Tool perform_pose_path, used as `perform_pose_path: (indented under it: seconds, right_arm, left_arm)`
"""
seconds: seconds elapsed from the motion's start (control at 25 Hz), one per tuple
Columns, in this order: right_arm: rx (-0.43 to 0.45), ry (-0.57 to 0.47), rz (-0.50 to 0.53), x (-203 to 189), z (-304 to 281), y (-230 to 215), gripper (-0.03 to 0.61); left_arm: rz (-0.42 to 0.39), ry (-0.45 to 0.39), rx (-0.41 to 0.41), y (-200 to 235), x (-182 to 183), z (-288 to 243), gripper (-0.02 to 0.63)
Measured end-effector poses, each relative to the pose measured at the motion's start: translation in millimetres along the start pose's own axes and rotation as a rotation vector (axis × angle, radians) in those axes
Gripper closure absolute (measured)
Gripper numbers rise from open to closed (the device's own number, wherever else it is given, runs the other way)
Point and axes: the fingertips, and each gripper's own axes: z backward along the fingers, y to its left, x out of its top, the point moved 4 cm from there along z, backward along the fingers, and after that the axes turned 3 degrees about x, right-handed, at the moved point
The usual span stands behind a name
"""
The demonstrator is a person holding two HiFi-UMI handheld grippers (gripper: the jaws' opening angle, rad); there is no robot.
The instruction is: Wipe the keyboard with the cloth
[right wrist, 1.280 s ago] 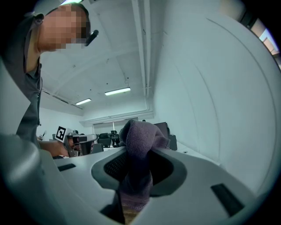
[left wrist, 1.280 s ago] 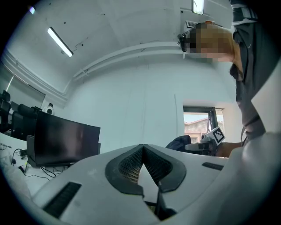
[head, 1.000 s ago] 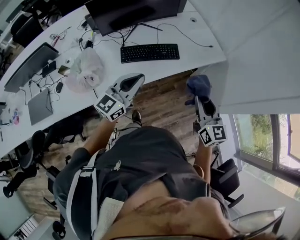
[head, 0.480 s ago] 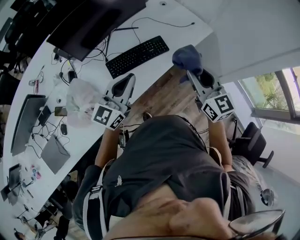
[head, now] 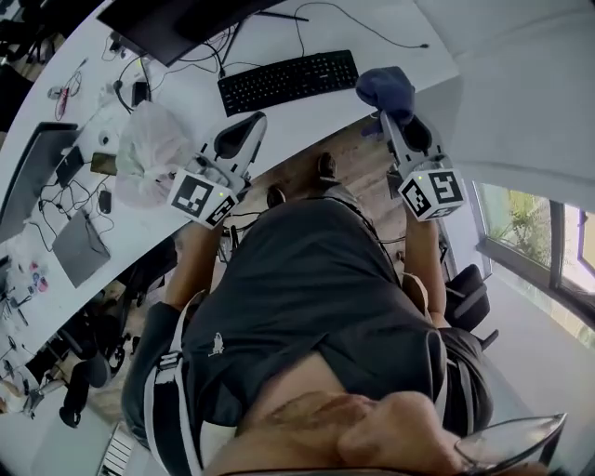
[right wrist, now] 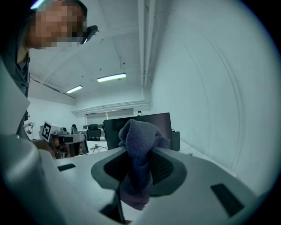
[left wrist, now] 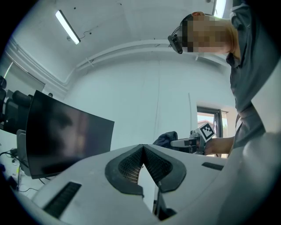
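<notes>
Bare bench strip in front of keyboard open from near edge; monitor and cables crowd the space behind it, plastic bag blocks left side

We find no word, number or brand name that can be read in any view. The cube on the left gripper and the one on the right gripper bear only black-and-white square patterns, and the print on the keys of the keyboard is too small to read. A small pale mark on the person's dark shirt may be a logo, but we cannot read it.
</notes>
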Motion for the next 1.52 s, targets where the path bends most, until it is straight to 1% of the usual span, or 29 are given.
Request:
perform_pose_path:
  seconds: [0.2, 0.4, 0.52, 0.64, 0.8, 0.96, 1.12, 1.24, 1.32, 1.36, 1.44, 1.52]
  right_arm:
    - [0.099, 0.013, -0.011, -3, -41, -40, 0.468]
    - [0.195, 0.024, -0.043, -12, -66, -88, 0.468]
    - [0.236, 0.042, -0.042, -12, -73, -119, 0.468]
    - [0.283, 0.062, -0.048, -30, -91, -138, 0.468]
    - [0.315, 0.122, -0.03, -65, -114, -151, 0.468]
    - [0.319, 0.243, 0.016, -114, -150, -158, 0.466]
    - [0.27, 0.374, 0.039, -178, -184, -170, 0.468]
    - [0.213, 0.475, 0.065, -228, -213, -177, 0.468]
    - [0.199, 0.55, 0.096, -258, -228, -171, 0.468]
    - [0.218, 0.585, 0.121, -271, -232, -162, 0.468]
    - [0.306, 0.634, 0.19, -291, -234, -132, 0.468]
    - [0.392, 0.644, 0.249, -298, -233, -110, 0.468]
  left_arm:
    - [0.002, 0.028, 0.12, 13, -6, -28, 0.609]
    - [0.002, 0.043, 0.234, 9, -13, -71, 0.609]
    - [-0.002, 0.034, 0.28, -1, -7, -104, 0.609]
    - [-0.015, 0.039, 0.328, -4, -13, -123, 0.609]
    - [-0.01, 0.049, 0.38, -16, -23, -128, 0.609]
    - [0.015, 0.068, 0.431, -17, -33, -119, 0.609]
    - [0.024, 0.094, 0.436, -16, -36, -114, 0.609]
    - [0.02, 0.11, 0.451, -13, -37, -106, 0.609]
    - [0.028, 0.124, 0.458, -11, -41, -101, 0.609]
    - [0.032, 0.132, 0.459, -11, -43, -99, 0.609]
    - [0.04, 0.146, 0.46, -11, -48, -97, 0.609]
    - [0.048, 0.154, 0.459, -10, -50, -95, 0.609]
